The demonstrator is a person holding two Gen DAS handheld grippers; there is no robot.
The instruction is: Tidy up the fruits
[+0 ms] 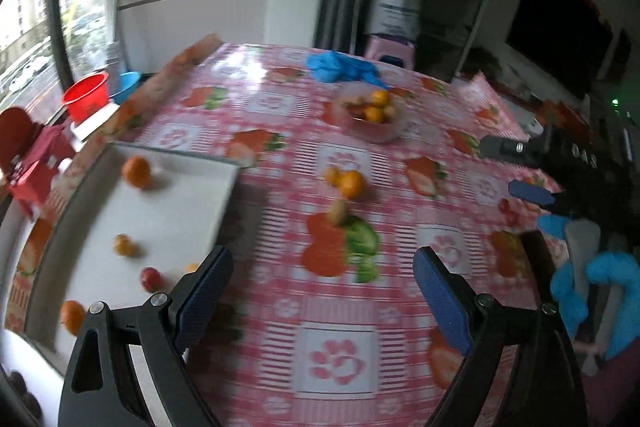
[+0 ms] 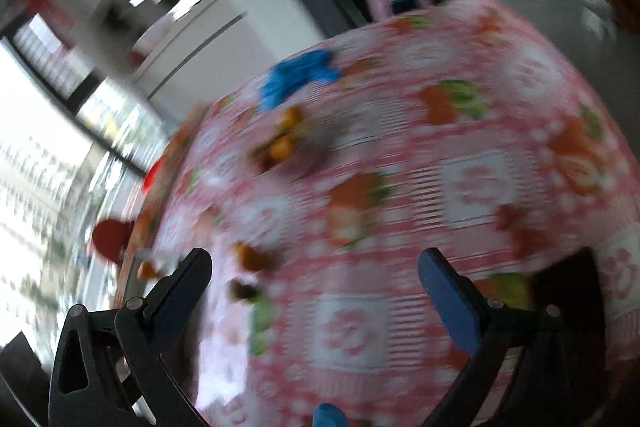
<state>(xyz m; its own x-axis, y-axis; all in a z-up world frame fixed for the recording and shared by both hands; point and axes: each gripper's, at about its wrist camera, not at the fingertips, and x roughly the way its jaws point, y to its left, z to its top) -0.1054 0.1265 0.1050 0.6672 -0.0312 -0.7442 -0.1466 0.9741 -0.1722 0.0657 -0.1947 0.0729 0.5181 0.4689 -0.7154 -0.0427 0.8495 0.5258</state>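
My left gripper [image 1: 323, 281] stands open over the pink checked tablecloth [image 1: 400, 327] with nothing between its fingers. To its left lies a white tray [image 1: 172, 211] holding an orange [image 1: 136, 171], a small yellow fruit [image 1: 123, 245], a red fruit [image 1: 151, 278] and another orange [image 1: 73, 315]. Ahead on the cloth sit an orange [image 1: 351, 183] and a small brownish fruit [image 1: 338, 211]. A clear bowl [image 1: 370, 113] of fruit stands farther back. My right gripper [image 2: 315, 273] is open and empty in a blurred view; loose fruit [image 2: 250, 255] lies near its left finger and the bowl [image 2: 286, 143] is beyond.
A blue cloth [image 1: 340, 67] lies at the table's far edge. A red bowl [image 1: 87, 99] and a blue bowl [image 1: 127, 85] sit off the table's left side by the window. The other gripper [image 1: 532, 193] and a hand in a blue glove [image 1: 600, 279] are at the right.
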